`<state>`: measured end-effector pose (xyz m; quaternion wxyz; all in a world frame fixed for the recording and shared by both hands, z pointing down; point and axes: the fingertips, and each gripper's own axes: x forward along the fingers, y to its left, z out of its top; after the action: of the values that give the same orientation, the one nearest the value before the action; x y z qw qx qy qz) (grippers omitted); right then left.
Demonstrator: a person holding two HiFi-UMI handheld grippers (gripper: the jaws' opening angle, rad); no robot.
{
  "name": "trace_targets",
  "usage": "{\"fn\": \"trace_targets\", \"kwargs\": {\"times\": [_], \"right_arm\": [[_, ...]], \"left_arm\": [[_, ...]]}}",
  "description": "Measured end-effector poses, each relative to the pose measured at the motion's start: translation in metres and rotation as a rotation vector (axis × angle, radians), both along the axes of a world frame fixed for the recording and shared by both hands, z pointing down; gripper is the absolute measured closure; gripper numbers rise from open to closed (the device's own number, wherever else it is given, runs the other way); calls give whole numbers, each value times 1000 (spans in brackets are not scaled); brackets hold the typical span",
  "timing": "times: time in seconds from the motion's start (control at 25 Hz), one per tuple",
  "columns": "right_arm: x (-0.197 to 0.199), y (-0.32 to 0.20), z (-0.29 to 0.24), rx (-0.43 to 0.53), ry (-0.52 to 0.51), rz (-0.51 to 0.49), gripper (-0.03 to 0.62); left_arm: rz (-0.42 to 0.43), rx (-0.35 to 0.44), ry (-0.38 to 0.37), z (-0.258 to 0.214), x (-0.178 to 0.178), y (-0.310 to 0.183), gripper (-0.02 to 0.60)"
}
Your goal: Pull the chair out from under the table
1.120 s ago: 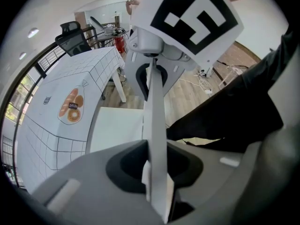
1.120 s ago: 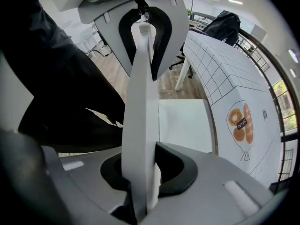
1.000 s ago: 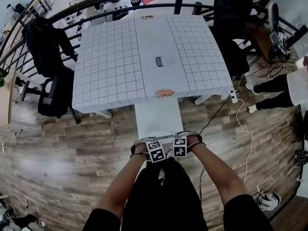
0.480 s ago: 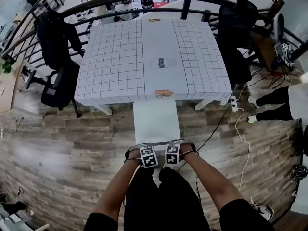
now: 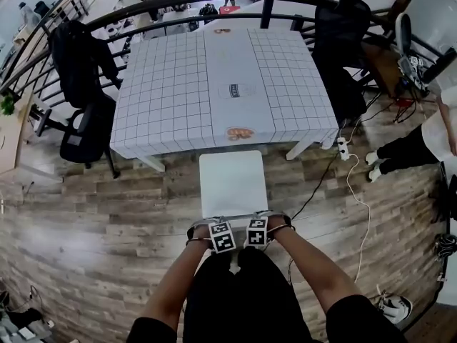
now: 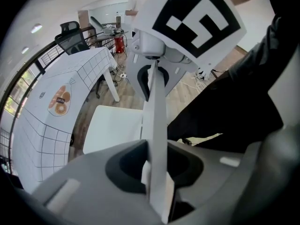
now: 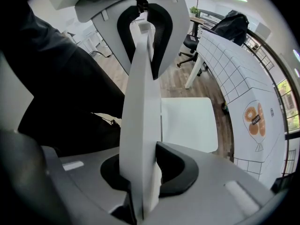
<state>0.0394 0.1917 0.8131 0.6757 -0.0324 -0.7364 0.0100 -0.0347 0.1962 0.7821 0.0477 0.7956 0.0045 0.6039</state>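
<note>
The white chair (image 5: pixel 232 183) stands on the wooden floor just in front of the table (image 5: pixel 164 98) with its grid-patterned cloth; its seat shows whole, apart from the table's edge. Both grippers grip the top of the chair's backrest side by side. My left gripper (image 5: pixel 216 229) is shut on the thin white backrest (image 6: pixel 157 125), which runs straight between its jaws. Beside it, my right gripper (image 5: pixel 261 224) is shut on the same backrest (image 7: pixel 140 121). The seat (image 6: pixel 112 128) (image 7: pixel 190 123) lies beyond the jaws in both gripper views.
A black office chair (image 5: pixel 82 113) stands left of the table, another (image 5: pixel 343 41) at its back right. A dark railing (image 5: pixel 178 2) curves behind. A power strip and white cable (image 5: pixel 343 147) lie on the floor at right, near a seated person's legs (image 5: pixel 410 138).
The chair has slid toward me, out from under the table; its seat now shows whole. Both grippers came back with it, still closed on the backrest.
</note>
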Motion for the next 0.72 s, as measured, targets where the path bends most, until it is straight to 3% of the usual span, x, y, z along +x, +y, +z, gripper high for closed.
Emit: {"fn": "trace_targets", "kwargs": {"times": [0.2, 0.44, 0.72], "right_arm": [[-6, 9, -24, 43, -10, 33, 516], [-6, -1, -41, 82, -61, 58, 448], [-17, 1, -94, 104, -225, 156, 469]], "left_arm": [[-35, 44, 32, -23, -8, 7, 488], [-142, 42, 119, -32, -15, -3, 458], [-356, -2, 350, -90, -17, 1, 454]]}}
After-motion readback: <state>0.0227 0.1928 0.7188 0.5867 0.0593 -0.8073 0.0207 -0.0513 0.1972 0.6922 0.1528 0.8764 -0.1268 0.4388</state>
